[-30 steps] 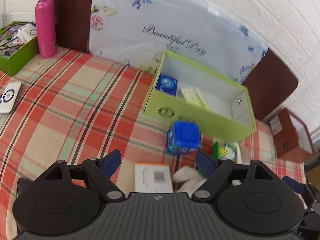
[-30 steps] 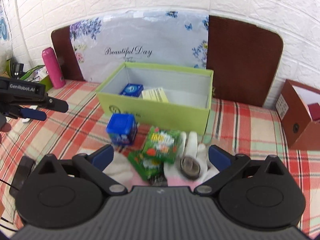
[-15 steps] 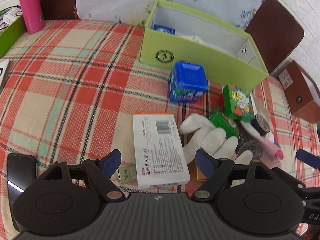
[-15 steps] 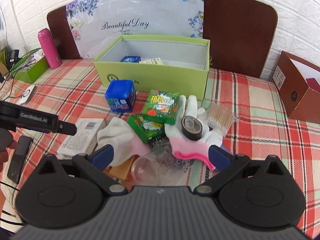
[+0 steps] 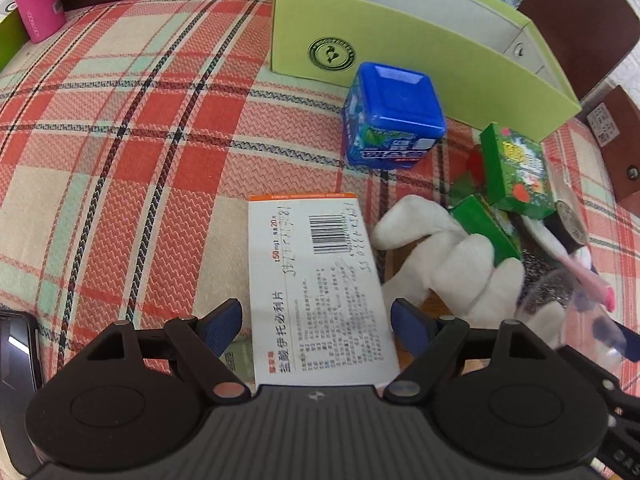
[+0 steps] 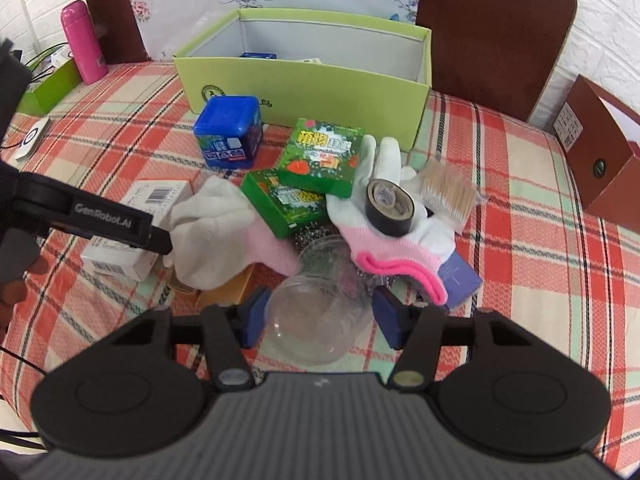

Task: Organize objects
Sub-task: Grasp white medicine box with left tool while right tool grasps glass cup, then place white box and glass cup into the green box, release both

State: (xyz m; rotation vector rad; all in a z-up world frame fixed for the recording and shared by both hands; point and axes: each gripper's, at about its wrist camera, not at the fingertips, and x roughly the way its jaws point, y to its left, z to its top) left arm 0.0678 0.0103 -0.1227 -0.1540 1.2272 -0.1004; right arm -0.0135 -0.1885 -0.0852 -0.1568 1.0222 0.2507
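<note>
Surface: I see a counter (image 6: 520, 216) under a red, cream and green plaid cloth, with a clutter of small things near its middle.
Left hand-held gripper (image 5: 316, 322): I hold it wide open, pointing steeply down over a white medicine box (image 5: 320, 280); the box lies flat between the blue pads (image 5: 222, 326), which stand clear of its long edges.
Right hand-held gripper (image 6: 320, 316): its jaws are closing around a clear glass jar (image 6: 316, 312) lying on its side, mouth toward me; the jar sits between the pads, and I cannot tell whether they touch it.
Green box (image 6: 304, 76): open-topped, at the far side of the clutter; a blue packet (image 6: 258, 55) shows inside against its back wall.
Blue tub (image 5: 394, 116): square-lidded, standing just in front of the green box.
Green packets (image 6: 320, 156): two, the upper overlapping the lower, between the blue tub and the gloves.
White gloves (image 6: 216, 228): one crumpled beside the medicine box; the other, pink-cuffed (image 6: 400, 236), lies to its right with a roll of black tape (image 6: 390, 208) resting on it.
Cotton swabs (image 6: 448, 196): a bundle just right of the tape.
Pink bottle (image 6: 84, 42): upright at the far left, well apart from the clutter.
Brown box (image 6: 600, 140): at the far right edge.
</note>
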